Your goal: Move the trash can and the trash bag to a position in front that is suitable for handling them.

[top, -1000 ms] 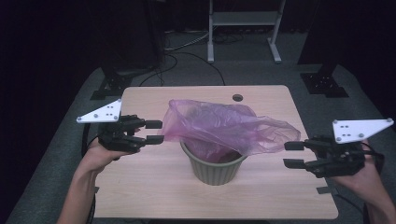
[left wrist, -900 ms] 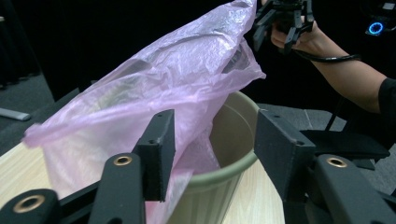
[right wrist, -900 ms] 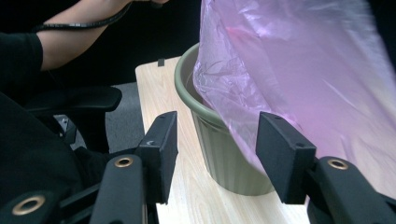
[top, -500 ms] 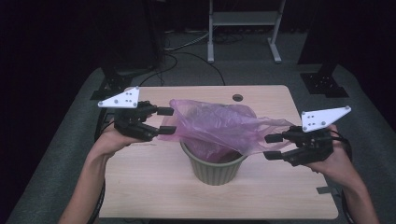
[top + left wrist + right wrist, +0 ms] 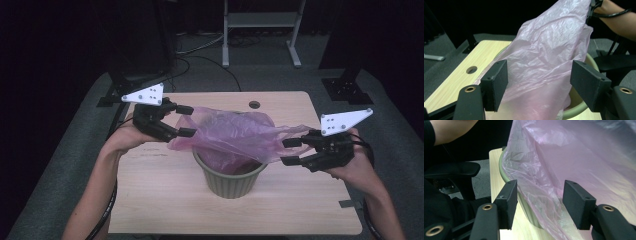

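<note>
A thin pink plastic bag [image 5: 235,132] sits loosely in a green pot [image 5: 230,182] at the table's middle and billows above its rim. My left gripper [image 5: 186,120] is at the bag's left edge. Its jaws have just been opening and stand wide, with bag film [image 5: 549,50] between them but not pressed. My right gripper [image 5: 289,151] is at the bag's right corner, open. In the right gripper view its jaws straddle the film [image 5: 579,157] beside the pot rim [image 5: 504,170], pads apart from it.
The wooden table [image 5: 150,200] has a round cable hole [image 5: 254,105] at its far edge. A metal stand [image 5: 260,30] and cables lie on the floor beyond. Dark stand feet flank the table at both sides.
Both hands have moved inward from the table's sides to the bag's edges. The left gripper's jaws have spread wider around the film.
</note>
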Available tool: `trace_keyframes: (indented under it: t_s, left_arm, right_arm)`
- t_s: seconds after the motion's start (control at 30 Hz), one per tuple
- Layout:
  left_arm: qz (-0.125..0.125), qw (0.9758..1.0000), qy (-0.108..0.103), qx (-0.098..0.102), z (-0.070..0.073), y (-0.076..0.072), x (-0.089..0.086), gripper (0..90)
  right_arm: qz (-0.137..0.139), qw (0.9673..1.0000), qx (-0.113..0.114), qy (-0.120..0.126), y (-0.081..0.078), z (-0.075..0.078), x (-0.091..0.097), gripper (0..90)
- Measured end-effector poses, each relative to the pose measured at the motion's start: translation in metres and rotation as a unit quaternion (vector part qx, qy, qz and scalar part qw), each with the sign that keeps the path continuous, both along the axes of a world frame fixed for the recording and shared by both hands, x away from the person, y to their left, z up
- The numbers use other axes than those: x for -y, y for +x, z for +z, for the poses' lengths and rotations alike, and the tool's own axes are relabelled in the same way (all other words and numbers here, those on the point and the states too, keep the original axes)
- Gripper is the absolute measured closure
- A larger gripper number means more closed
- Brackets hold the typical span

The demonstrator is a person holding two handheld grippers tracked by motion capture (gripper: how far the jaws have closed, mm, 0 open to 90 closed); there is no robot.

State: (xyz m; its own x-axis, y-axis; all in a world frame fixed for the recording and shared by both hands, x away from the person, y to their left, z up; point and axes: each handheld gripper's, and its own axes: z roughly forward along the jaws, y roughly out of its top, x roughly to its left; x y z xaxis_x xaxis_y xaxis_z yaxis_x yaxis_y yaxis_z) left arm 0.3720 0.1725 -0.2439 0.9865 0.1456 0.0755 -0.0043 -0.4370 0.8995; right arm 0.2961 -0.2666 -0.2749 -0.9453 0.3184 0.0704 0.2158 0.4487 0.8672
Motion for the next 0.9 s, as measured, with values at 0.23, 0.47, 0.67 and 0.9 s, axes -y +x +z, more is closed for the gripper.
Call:
trace_keyframes:
  t_s: [0.23, 0.47, 0.67, 0.9]
  left_arm:
    - [-0.022, 0.9983, 0.054, -0.005, -0.009, -0.002, 0.004, 58.1]
    - [-0.035, 0.9960, 0.083, -0.007, -0.025, -0.007, -0.001, 84.5]
    - [-0.042, 0.9962, 0.075, -0.016, -0.033, -0.015, -0.008, 90.0]
    - [-0.053, 0.9962, 0.063, -0.027, -0.043, -0.034, -0.019, 90.0]
  right_arm:
    - [-0.005, 0.9998, 0.014, -0.015, 0.002, -0.004, -0.004, 47.2]
    - [-0.013, 0.9963, 0.045, -0.072, 0.001, -0.012, -0.013, 53.7]
    - [-0.014, 0.9960, 0.025, -0.084, 0.004, -0.014, -0.017, 77.3]
    - [0.010, 0.9957, -0.008, -0.091, -0.003, -0.019, -0.021, 89.5]
